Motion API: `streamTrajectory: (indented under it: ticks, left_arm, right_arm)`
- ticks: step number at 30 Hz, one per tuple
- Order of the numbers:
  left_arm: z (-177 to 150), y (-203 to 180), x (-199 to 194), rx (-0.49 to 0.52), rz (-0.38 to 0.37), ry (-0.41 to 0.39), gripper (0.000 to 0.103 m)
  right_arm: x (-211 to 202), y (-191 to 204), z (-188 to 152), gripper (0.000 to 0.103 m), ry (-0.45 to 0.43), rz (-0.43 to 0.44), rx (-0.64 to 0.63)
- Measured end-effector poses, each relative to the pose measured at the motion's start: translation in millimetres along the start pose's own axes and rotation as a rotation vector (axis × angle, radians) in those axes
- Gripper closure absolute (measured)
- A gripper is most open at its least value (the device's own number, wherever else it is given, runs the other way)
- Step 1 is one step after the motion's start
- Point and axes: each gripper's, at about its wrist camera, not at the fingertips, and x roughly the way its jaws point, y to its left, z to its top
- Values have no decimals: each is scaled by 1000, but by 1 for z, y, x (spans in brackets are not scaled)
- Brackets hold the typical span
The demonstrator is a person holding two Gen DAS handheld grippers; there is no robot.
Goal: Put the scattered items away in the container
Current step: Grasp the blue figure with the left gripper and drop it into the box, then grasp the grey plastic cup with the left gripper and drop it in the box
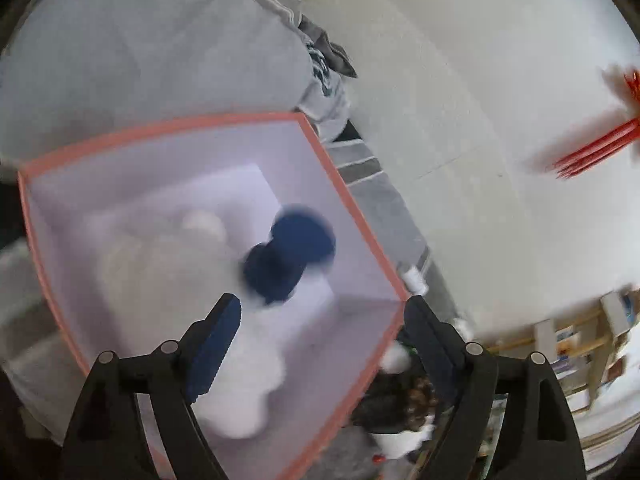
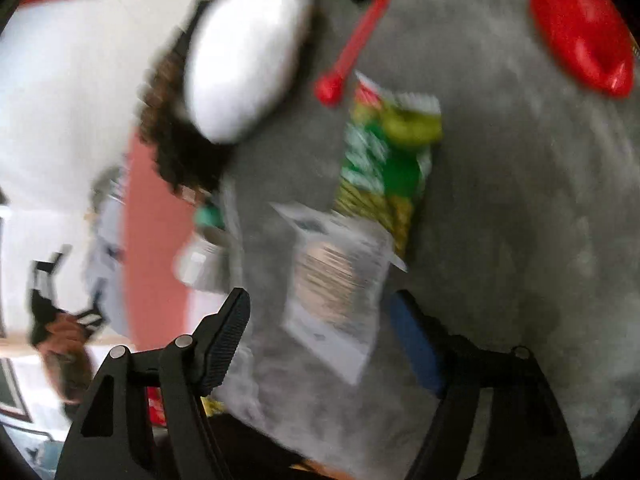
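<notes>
1. Left wrist view, far left: pink-rimmed box (image 1: 308, 128), white inside, tilted in frame, standing on grey carpet (image 1: 384, 208) with a person's grey sleeve (image 1: 160, 40) behind it.
2. Inside the box: pale soft things, blurred, and a dark blue dumbbell-shaped item (image 1: 290, 258) sitting over them; hard to tell whether resting or in mid-fall.
3. Left gripper (image 1: 320, 320) above the box mouth, fingers spread wide, nothing pressed between the pads; blue item just beyond the tips, apart from them.
4. Right of the box: a small white bottle (image 1: 414, 280) by the corner, then a dark furry item (image 1: 404, 400) on the carpet; red fork-like sticks (image 1: 592, 152) far off.
5. Right wrist view, left part: the box's pink wall (image 2: 156, 240), with the furry item (image 2: 180, 148) and a white rounded thing (image 2: 248, 56) above it.
6. Centre: clear packet with a round tan disc (image 2: 336, 280) flat on the carpet, lying between the spread fingers of the right gripper (image 2: 320, 344); pads not yet on it, so released.
7. Further right: green snack bag (image 2: 384, 160) touching the packet's top edge, red spoon (image 2: 352, 44) above, red dish (image 2: 580, 28) at the far corner.
8. Likely step: picking up the packet. Best done by lowering squarely, straddling the packet's narrow span, closing only on its edges, keeping clear of the green bag.
9. Thin flat packet probably slippery; a slight tilt under one edge should help.
</notes>
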Motion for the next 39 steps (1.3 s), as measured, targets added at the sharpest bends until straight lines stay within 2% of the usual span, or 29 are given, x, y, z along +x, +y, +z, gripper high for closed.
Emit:
streamTrajectory:
  ticks: [1,2,4,5,6,7,8,9,10,11,12,14,17,21,23,24,26,28,31,32,34,36,39]
  left_arm:
    - [-1,-7,-2,45,6,-11,20]
    - [-4,-18,-5,124,6,-14,20]
    - [-30,-57,-2,383,-23,10,20]
    - [-43,-68,-1,469,-38,26,20]
    - [-68,-87,2,626,-68,63,20]
    - [-89,-98,5,737,-86,91,20]
    - [-112,-110,10,867,-90,127,19]
    - [-150,-121,20,1046,-74,176,19]
    - [-163,-129,26,1130,-56,193,19]
    - [-189,-136,36,1242,-15,208,19]
    - [-215,-136,50,1353,34,234,19]
    - [-244,-131,72,1458,93,271,19]
    - [-276,-120,101,1550,179,330,28]
    - [-295,-104,138,1630,300,387,30]
    - [-300,-95,154,1657,397,382,56]
    - [-301,-93,159,1680,436,357,58]
    - [-296,-97,157,1634,432,378,62]
    - [-285,-104,151,1546,396,390,64]
    - [-260,-123,124,1421,329,307,64]
    - [-249,-130,109,1372,284,274,64]
    - [-220,-144,74,1252,192,187,64]
    - [-181,-154,29,1133,109,52,64]
    - [-124,-148,-9,1026,85,-103,63]
  right_arm:
    - [6,-2,0,28,-1,-14,-8]
    - [9,-2,1,17,-16,0,-15]
    - [10,2,2,8,-21,51,-23]
    - [12,3,3,8,-23,41,-29]
    - [14,4,3,8,-24,29,-38]
    - [14,7,2,17,-31,9,-55]
    - [13,9,0,55,-37,4,-67]
    - [14,12,1,81,-25,26,-64]
    - [17,8,0,95,0,79,-28]
    - [20,3,-3,95,20,110,4]
    - [20,7,-4,95,22,105,-5]
    - [13,15,-8,95,7,112,-35]
    - [-6,19,-10,95,-11,180,-38]
    - [-18,24,-10,95,12,231,-61]
    - [-20,24,-12,95,26,215,-77]
    - [-20,23,-13,95,30,214,-79]
    - [-22,17,-13,95,30,210,-63]
    - [-25,15,-13,95,24,210,-55]
    - [-32,18,-9,95,-5,212,-62]
    - [-36,19,-9,95,-15,217,-67]
    - [-40,22,-8,95,-28,221,-72]
    - [-42,25,-9,95,-38,228,-76]
    - [-40,30,-10,95,-46,237,-82]
